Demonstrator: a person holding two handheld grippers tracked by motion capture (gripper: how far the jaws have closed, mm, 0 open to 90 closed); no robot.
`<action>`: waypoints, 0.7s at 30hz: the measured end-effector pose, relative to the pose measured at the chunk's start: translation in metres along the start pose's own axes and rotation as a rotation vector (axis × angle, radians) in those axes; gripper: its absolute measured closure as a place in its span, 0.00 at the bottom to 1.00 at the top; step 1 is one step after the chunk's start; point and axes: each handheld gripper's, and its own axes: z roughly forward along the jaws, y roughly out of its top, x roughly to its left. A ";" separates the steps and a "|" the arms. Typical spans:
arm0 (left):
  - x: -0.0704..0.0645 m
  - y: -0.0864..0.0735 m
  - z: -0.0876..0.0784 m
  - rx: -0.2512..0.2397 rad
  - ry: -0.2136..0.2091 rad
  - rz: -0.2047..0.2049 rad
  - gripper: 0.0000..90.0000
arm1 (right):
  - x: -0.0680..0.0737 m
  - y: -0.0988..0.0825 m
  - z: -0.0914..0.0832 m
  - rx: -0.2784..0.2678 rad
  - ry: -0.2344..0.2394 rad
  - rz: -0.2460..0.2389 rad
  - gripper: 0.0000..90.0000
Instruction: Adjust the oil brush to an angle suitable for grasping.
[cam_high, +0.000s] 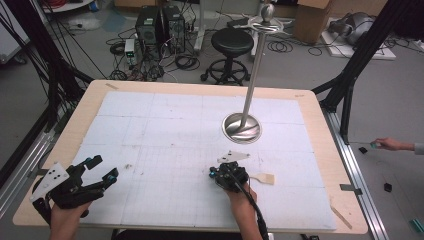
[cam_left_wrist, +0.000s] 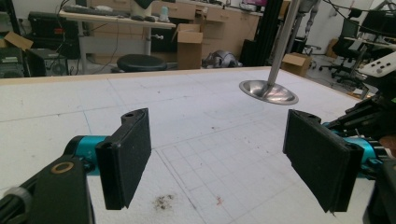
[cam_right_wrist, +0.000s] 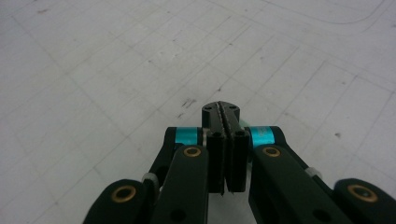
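Right now my right gripper (cam_high: 221, 171) hovers with jaws pressed together, holding nothing, just beside the small wooden spatula (cam_high: 263, 178) lying flat on the tabletop (cam_high: 150, 125). My left gripper (cam_high: 102, 169) rests wide open and empty. I'd part the right jaws, line up across the spatula's handle, then come down low before closing.

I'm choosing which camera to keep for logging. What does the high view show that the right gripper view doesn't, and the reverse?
High view alone: the left gripper with jaws open, the metal stand, a wooden spatula, a stool. Right gripper view alone: close up, the right gripper has its jaws pressed together with nothing between them. Both: the white gridded mat.
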 end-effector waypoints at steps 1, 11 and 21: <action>0.000 0.000 0.000 0.000 0.000 0.000 0.27 | -0.001 0.001 0.001 0.000 -0.009 -0.001 0.99; 0.001 0.000 0.000 0.000 -0.003 -0.002 0.27 | -0.028 0.006 -0.012 -0.055 -0.075 0.086 0.98; -0.001 -0.001 0.002 0.001 -0.010 -0.005 0.27 | -0.072 -0.023 -0.083 -0.138 -0.177 0.127 0.94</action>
